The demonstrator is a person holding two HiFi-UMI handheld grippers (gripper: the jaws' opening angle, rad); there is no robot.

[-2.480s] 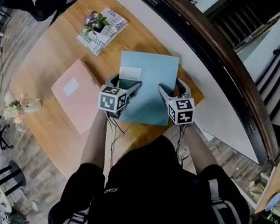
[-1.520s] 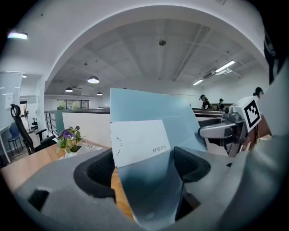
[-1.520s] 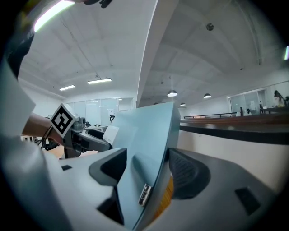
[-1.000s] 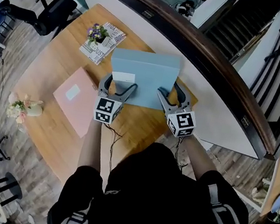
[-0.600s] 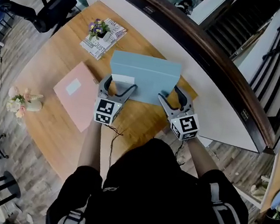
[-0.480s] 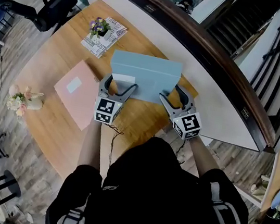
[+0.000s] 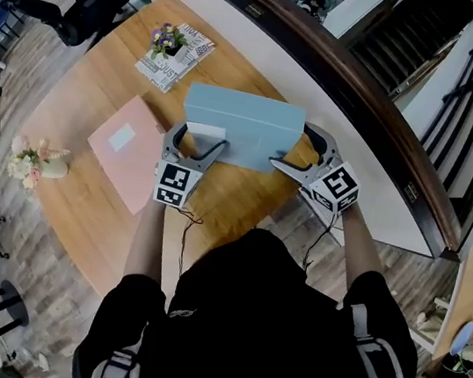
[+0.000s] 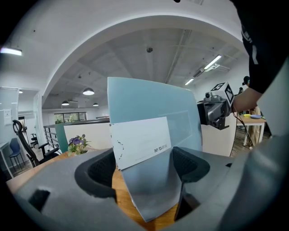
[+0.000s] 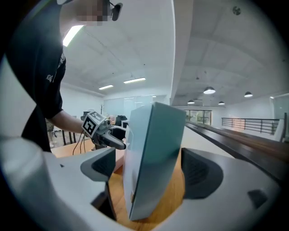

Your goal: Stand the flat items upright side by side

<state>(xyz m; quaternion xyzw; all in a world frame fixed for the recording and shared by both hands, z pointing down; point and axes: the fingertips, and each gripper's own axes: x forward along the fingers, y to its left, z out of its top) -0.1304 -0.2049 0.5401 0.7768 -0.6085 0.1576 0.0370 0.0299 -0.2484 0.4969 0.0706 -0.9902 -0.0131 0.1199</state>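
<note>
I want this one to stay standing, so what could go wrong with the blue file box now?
The blue file box stands on edge between the fingers of the right gripper, which have just been opening and do not press it; it could tip. It stands close to the table edge, so a fall might carry it off.

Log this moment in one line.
pale blue box file: upright on wooden table | left gripper: clamps its end | right gripper: jaws just opened, file between them
</note>
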